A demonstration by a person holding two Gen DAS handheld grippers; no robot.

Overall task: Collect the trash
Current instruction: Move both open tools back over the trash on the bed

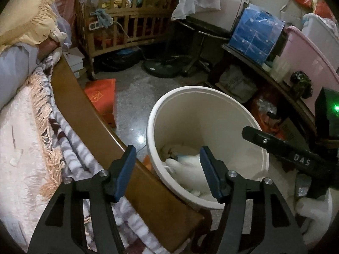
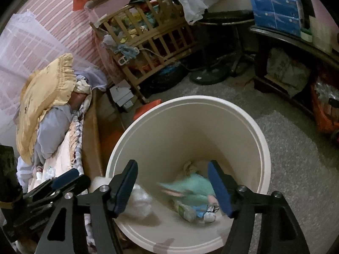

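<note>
- Two tools above the white bin (image 2: 190, 127), right tool (image 2: 172, 187) spread wide, nothing gripped
- Left tool (image 1: 167, 171) released too
- Teal trash (image 2: 190, 187) lies inside the bin, beside the bed (image 1: 95, 127)

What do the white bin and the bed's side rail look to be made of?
White bin: probably plastic, with smooth, matte cream walls, a moulded rolled rim and no seams. Bed side rail: looks like wood or wood veneer in brown with a slightly glossy finish; the grain is too blurred to confirm solid wood.
</note>
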